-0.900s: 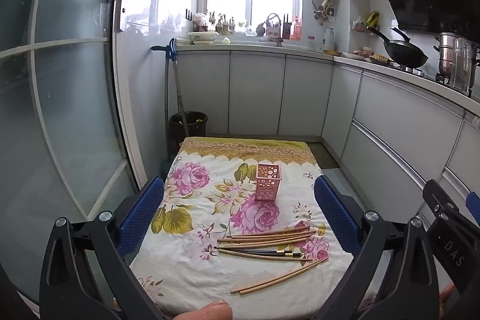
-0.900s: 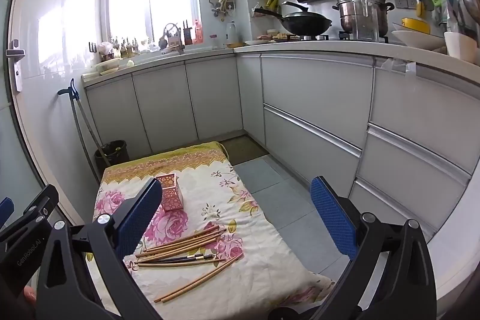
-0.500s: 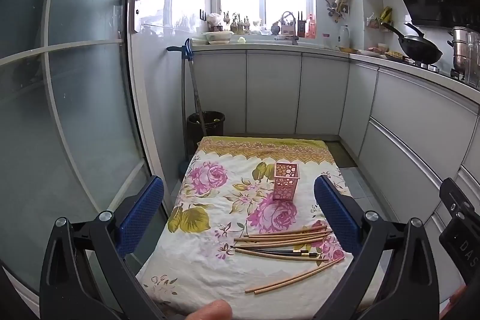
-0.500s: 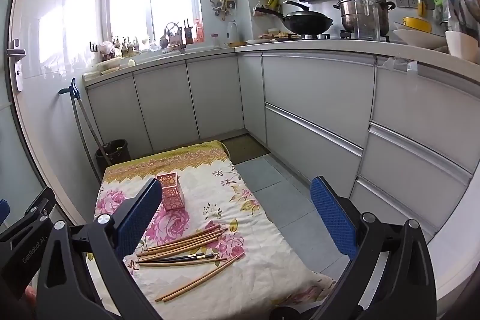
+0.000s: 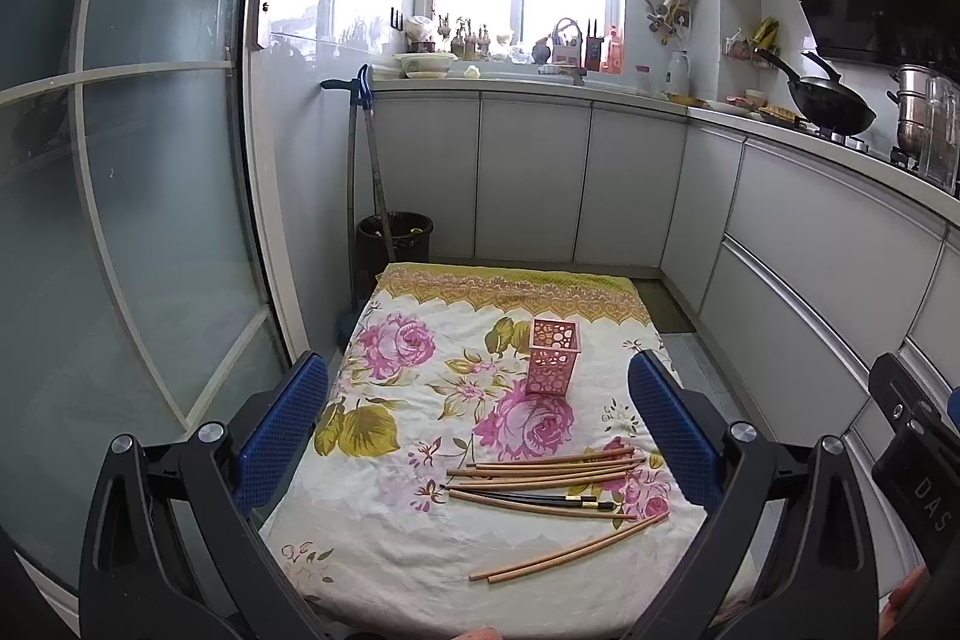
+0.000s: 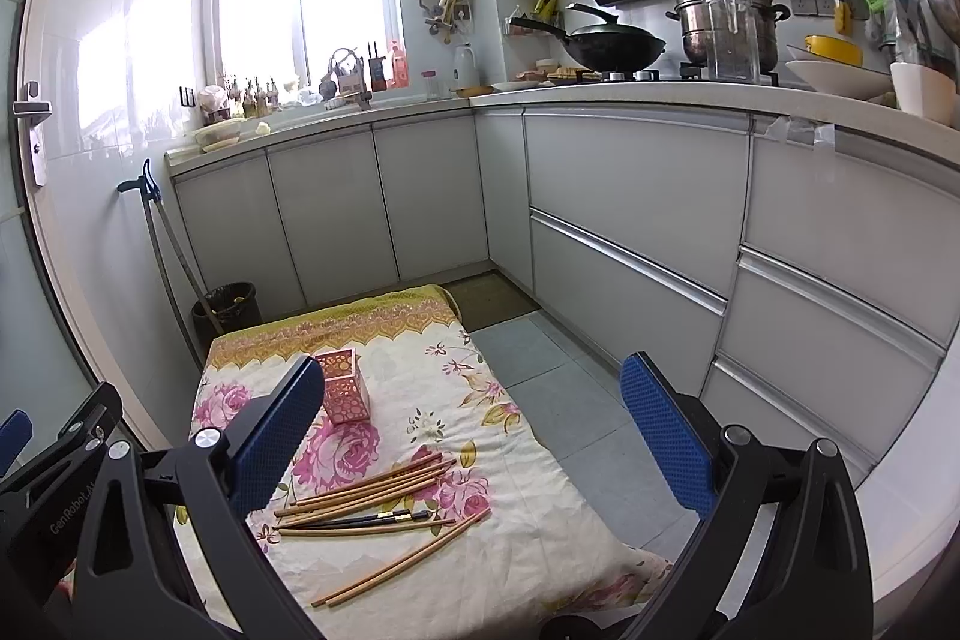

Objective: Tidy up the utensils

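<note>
Several wooden chopsticks (image 5: 543, 472) and a dark pair (image 5: 528, 497) lie loose on a low table under a floral cloth (image 5: 408, 400). A pink perforated holder (image 5: 553, 355) stands upright behind them, nothing showing inside. My left gripper (image 5: 477, 430) hangs open above the near end of the table, nothing between its blue pads. In the right wrist view the chopsticks (image 6: 372, 490) and holder (image 6: 343, 387) sit left of centre. My right gripper (image 6: 474, 442) is open and holds nothing; its left pad overlaps the holder's edge in the picture.
A glass door (image 5: 120, 196) stands close on the left. Grey cabinets (image 6: 630, 232) run along the back and right, with a wok (image 6: 606, 46) and pots on the counter. A black bin (image 5: 393, 238) and mop handle stand behind the table. Tiled floor (image 6: 558, 394) lies right of it.
The left wrist view has swung to the right and pulled back a little, so the table sits more central. The right wrist view is nearly the same. Both grippers stayed open.
</note>
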Demonstrator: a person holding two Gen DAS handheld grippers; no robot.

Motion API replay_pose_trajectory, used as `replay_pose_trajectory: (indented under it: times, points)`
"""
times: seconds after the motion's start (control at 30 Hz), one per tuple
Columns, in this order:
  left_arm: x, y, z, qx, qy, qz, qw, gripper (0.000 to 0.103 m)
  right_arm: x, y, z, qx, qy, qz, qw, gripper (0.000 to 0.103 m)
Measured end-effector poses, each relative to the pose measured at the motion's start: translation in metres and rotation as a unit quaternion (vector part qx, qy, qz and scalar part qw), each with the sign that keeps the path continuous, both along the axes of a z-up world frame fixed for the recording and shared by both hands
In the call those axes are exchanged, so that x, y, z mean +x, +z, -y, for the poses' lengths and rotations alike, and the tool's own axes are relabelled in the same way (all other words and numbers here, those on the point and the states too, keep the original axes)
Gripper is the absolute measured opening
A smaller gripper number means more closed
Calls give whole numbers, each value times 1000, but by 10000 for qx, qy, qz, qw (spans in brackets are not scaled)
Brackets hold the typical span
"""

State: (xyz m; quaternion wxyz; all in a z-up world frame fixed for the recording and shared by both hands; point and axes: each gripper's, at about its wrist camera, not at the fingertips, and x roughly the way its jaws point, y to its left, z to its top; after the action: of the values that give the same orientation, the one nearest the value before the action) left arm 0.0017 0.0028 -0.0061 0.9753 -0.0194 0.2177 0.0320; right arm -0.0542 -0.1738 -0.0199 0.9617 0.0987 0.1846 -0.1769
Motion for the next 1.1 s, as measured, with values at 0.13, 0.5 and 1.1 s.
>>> replay_pose_trajectory:
  times: [0.13,0.5,1.1]
  points:
    - [0,-1,1,9,-15,-11,10000,96,0,0,0,-16,6,-16,10000,96]
    - [-1,0,-2,-9,27,33,10000,96,3,1,-2,-60,36,-48,10000,96]
    - [-1,-2,-4,-60,47,11,10000,96,6,-2,-2,-34,88,-90,9999,96]
